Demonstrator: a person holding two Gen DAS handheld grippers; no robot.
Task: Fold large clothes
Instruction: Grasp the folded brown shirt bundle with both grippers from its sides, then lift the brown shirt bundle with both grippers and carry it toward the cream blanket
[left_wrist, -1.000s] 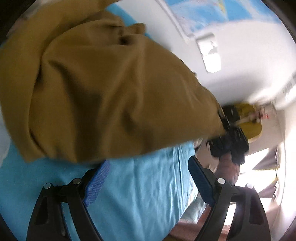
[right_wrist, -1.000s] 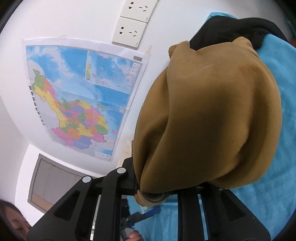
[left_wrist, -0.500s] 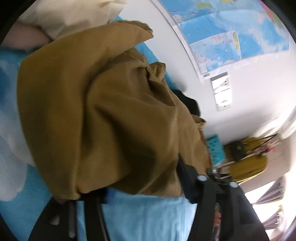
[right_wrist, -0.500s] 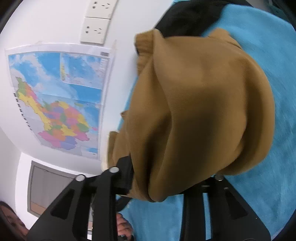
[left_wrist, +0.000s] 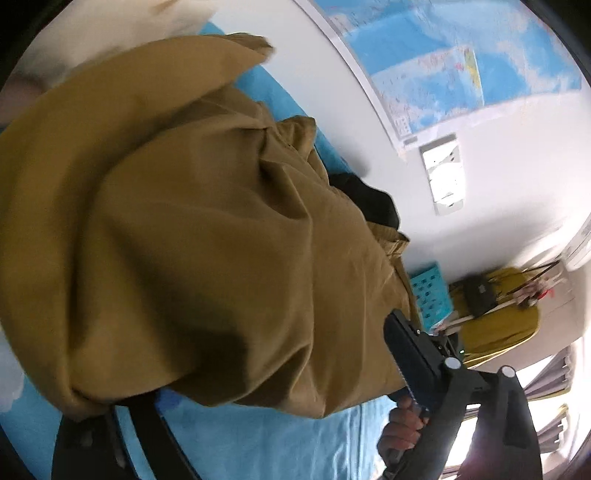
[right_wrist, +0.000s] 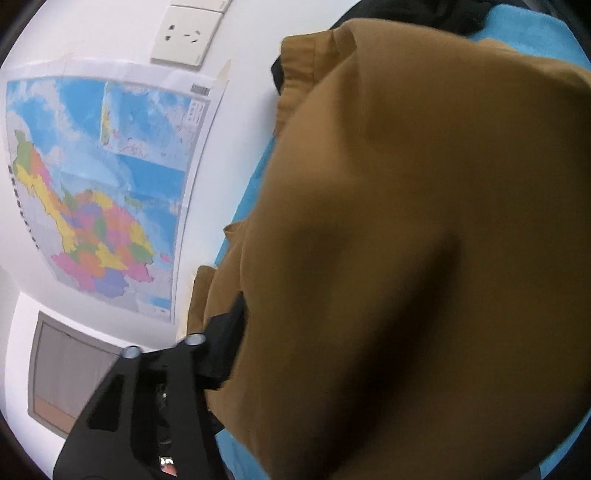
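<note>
A large mustard-brown garment (left_wrist: 192, 236) lies bunched on a light blue sheet (left_wrist: 266, 443) and fills most of the left wrist view. It drapes over my left gripper (left_wrist: 280, 373); only the right finger (left_wrist: 410, 354) shows, and the cloth hides the jaws. In the right wrist view the same garment (right_wrist: 424, 240) covers my right gripper (right_wrist: 332, 354), with only the left finger (right_wrist: 221, 343) showing at the cloth's edge. A black garment (left_wrist: 365, 199) lies under the brown one by the wall.
A white wall runs along the bed with a map (right_wrist: 96, 184) and sockets (right_wrist: 184, 33). A pale pillow (left_wrist: 103, 33) lies at the far end. A person's hand (left_wrist: 402, 432) grips a handle. A yellow garment (left_wrist: 498, 314) hangs beyond.
My left gripper was open over bare blue sheet one second ago; it has moved into the brown garment, which now covers it. The right gripper has pushed further under the cloth.
</note>
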